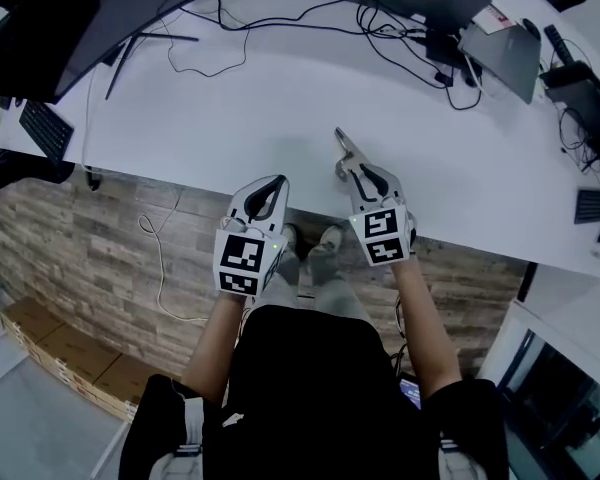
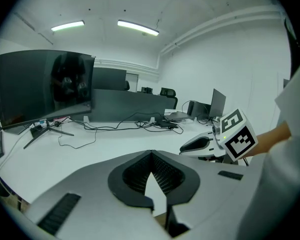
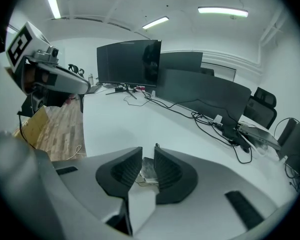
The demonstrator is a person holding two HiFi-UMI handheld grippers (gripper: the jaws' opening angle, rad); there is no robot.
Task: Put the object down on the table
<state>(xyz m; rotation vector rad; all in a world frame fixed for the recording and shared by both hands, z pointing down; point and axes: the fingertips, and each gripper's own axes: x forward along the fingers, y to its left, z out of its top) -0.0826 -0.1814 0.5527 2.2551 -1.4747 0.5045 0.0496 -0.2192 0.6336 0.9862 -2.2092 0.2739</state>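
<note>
The small silvery object (image 1: 344, 154) sits pinched between the jaws of the right tool (image 1: 356, 166), its pointed end sticking out past the tips; in the right gripper view the object (image 3: 146, 171) shows as a pale, shiny scrap, with the right tool (image 3: 147, 156) clamped on it and its ridged pads a narrow way apart. It is held over the near edge of the white counter (image 1: 280, 98), and whether it touches the top cannot be told. Just beside it the left tool (image 1: 276, 182) hangs at the same edge, its jaws brought together with nothing between them, as the left gripper view confirms (image 2: 151, 155). The counter is broad and curved, bare in front of the tools; along its far side stand dark monitors (image 1: 100, 18) with black cables (image 1: 220, 28) trailing across the top, a laptop (image 1: 505, 53) to the right and a keyboard (image 1: 45, 128) at the left end. Below lies a wood-patterned floor (image 1: 100, 258) with a white cord (image 1: 160, 258) and cardboard boxes (image 1: 60, 353). Strip lights (image 2: 137, 27) run along the white ceiling, and office chairs (image 3: 262, 106) stand behind the counter.
</note>
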